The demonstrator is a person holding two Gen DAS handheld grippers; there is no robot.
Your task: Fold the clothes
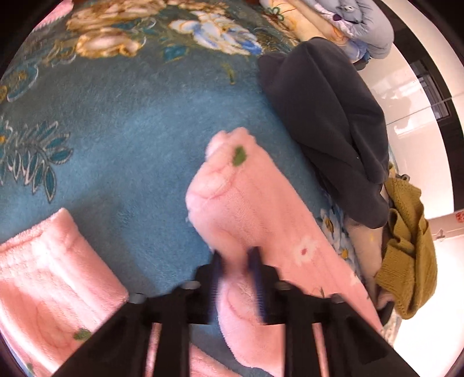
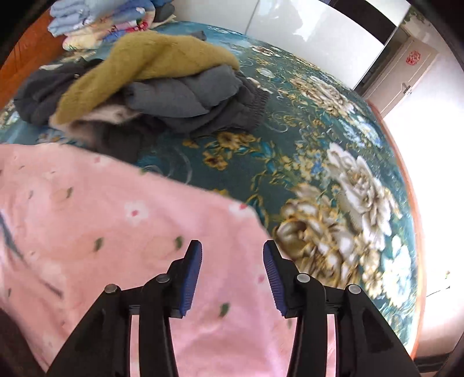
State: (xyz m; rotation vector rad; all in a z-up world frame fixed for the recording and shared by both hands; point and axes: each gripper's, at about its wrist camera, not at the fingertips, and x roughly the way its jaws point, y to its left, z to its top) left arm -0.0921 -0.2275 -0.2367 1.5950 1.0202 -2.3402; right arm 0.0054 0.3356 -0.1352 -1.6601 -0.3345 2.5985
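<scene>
— Which step is this, would you say?

— A fold in progress, I'd judge. The left gripper [image 1: 236,278] has its blue-padded fingers pinched on a bunched part of the fluffy pink fleece garment with small flowers and green leaves [image 1: 246,208], low in the centre of the left wrist view. The cloth runs up from there to a rounded end, perhaps a sleeve or leg, over the teal floral bedspread [image 1: 139,139].

— And the other one?

— The right gripper [image 2: 232,275] stands wide open with nothing between its pads, poised over the garment's edge at the lower centre of its view. The pink fleece fills the lower left of that frame; bedspread shows beyond it.

— More pink at the lower left of the left view?

— Yes, a cuffed part [image 1: 52,261]. Whether it belongs to the same piece, I cannot tell.

— What's waiting?

— A heap at the upper left of the right view: a mustard-yellow knit sweater [image 2: 162,58] on dark grey clothing [image 2: 185,95]. Folded bedding [image 2: 95,20] sits behind.

— Next move?

— Probably the right gripper must close on the near edge, so both ends travel together and the soft, thick fleece lands flat rather than bunching.
</scene>
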